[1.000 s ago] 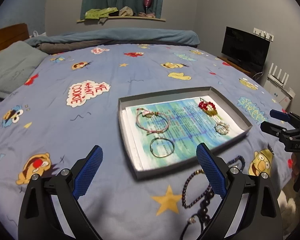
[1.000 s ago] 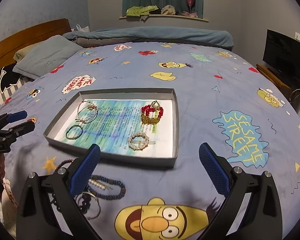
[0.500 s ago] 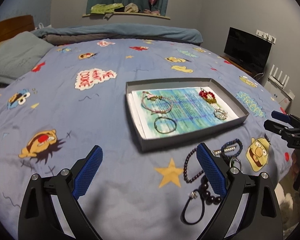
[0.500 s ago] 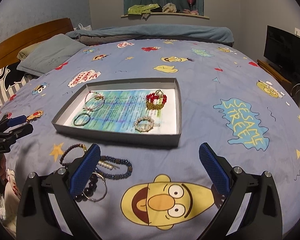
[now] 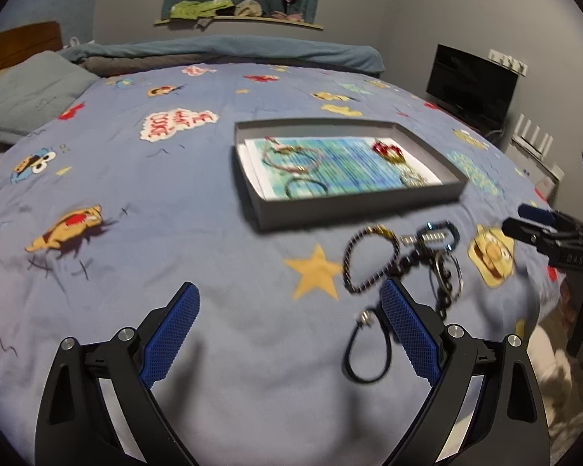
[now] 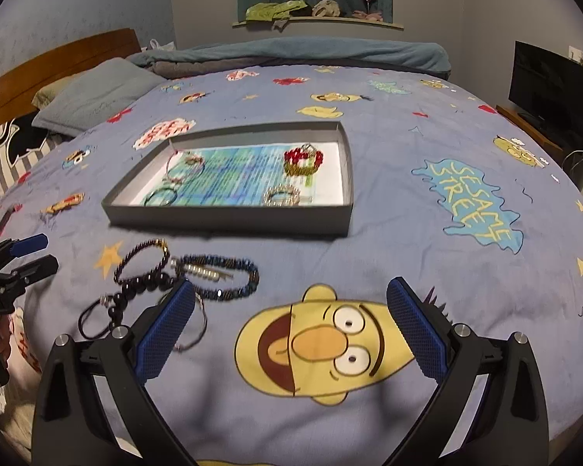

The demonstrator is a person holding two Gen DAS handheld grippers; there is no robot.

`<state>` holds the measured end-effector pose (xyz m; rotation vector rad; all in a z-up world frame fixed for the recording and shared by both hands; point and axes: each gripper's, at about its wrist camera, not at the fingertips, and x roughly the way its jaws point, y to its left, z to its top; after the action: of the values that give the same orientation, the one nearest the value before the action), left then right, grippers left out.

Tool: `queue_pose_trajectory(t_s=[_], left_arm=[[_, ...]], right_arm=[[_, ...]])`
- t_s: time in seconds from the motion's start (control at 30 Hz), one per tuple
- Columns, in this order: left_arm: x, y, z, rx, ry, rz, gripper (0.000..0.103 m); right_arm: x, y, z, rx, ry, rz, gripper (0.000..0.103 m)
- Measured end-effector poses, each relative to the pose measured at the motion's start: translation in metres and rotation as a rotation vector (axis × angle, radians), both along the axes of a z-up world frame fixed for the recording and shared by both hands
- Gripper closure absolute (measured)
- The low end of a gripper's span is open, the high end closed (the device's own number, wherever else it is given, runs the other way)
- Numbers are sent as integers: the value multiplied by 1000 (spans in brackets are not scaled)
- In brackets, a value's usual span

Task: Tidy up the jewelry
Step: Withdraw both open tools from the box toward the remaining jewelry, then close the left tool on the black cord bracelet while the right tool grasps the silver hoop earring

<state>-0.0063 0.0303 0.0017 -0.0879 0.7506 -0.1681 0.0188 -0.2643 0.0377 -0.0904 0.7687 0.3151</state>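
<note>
A shallow grey box [image 5: 361, 206] [image 6: 229, 217] lined with printed paper lies on the blue cartoon bedspread. Inside it are a pink bracelet [image 6: 184, 167], a dark bangle [image 6: 161, 196], a red and gold beaded bracelet [image 6: 303, 161] and a pearly ring [image 6: 280, 196]. In front of the box lies a loose pile: a dark beaded bracelet [image 5: 346, 264] [image 6: 142, 250], a blue beaded bracelet [image 6: 252, 275], large black beads [image 6: 147, 283] and a black cord loop [image 5: 348, 361]. My left gripper [image 5: 289, 291] [image 6: 31, 252] hangs open left of the pile. My right gripper [image 6: 291, 285] [image 5: 532, 221] hangs open right of it. Both are empty.
A grey pillow [image 6: 93, 97] and a wooden headboard [image 6: 39, 73] lie at the far left. A rolled blanket [image 6: 291, 54] runs along the back. A TV [image 6: 552, 89] stands beyond the bed's right side. The bed's near edge drops off just behind the pile.
Both grippers have drawn back from the box toward the bed's near edge, so the loose pile shows more fully in both views. Both stayed open and nothing was picked up.
</note>
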Motion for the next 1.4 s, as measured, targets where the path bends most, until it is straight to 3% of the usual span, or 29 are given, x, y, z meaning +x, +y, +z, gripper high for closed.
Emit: queue_pose_trajectory(t_s=[0.23,0.47,0.53,0.6,0.73,0.8,0.87,0.93,1.03,1.1,1.2,1.4], left_arm=[[-10,-23,-21,-15,49,-69,9],[-17,-40,-34,21,50,-122,12],[-18,-41,-34,21,49,-130,21],[-15,-41,-37,30,69,-139,41],[-13,-41,-42,28,87,-148,51],[-13,-41,-43,28,94,-155,64],[-12,-42,-46,42,107,-158,73],[-12,-41,-49,52,112,-159,78],[-11,-40,-51,58,116,-159,86],[-10,-37,-51,80,114,-143,99],[-10,-32,-50,61,108,-140,99],[-12,-34,-48,77,87,-145,99]], right_arm=[[-11,3,-6,3,-2,27,5],[-16,11,-17,-8,13,62,5],[-17,13,-20,-5,21,71,5],[-18,15,-21,-4,24,80,5],[-18,20,-23,-9,24,92,6],[-18,22,-25,-7,26,91,6],[-18,24,-28,-9,33,94,14],[-15,27,-33,-10,53,101,31],[-12,30,-39,16,95,116,42],[-13,35,-41,15,101,130,50],[-14,43,-44,10,101,155,65],[-8,58,-49,-15,95,169,82]])
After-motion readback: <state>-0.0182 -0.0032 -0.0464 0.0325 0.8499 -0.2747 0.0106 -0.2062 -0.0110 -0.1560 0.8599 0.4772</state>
